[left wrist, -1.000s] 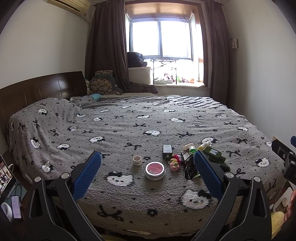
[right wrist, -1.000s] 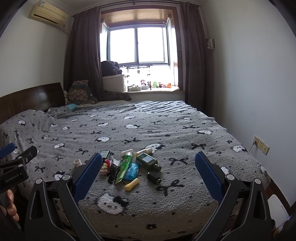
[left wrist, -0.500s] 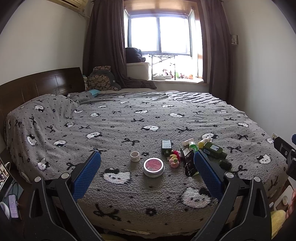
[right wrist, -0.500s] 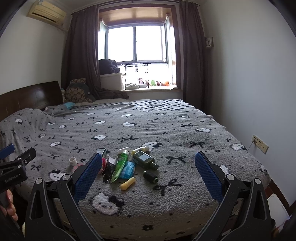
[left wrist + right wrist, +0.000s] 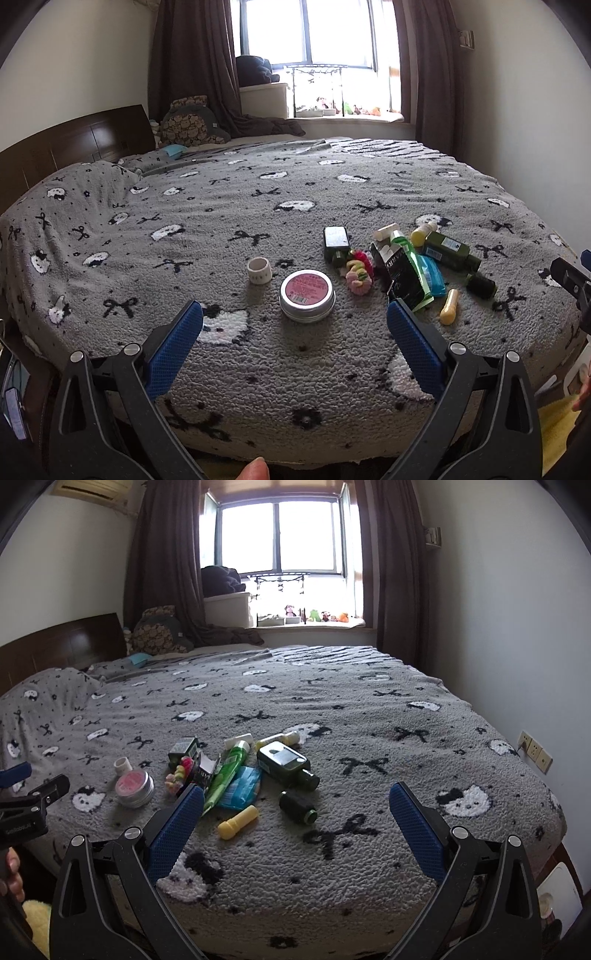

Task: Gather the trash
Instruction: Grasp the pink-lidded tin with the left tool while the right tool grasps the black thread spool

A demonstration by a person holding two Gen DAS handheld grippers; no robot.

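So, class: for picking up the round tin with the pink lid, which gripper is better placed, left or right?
Left, probably. The left gripper is open and the round tin lies almost centred just ahead of it. The right gripper is also open, but from its camera the tin sits off to its left.

I see the trash in a loose cluster on the bed: a round tin (image 5: 307,295) with a pink lid (upright), a small white cap (image 5: 259,270) beside it, a green tube (image 5: 226,771) over a blue packet (image 5: 242,788), a dark green bottle (image 5: 286,764) on its side and a yellow tube (image 5: 237,822) nearest me.
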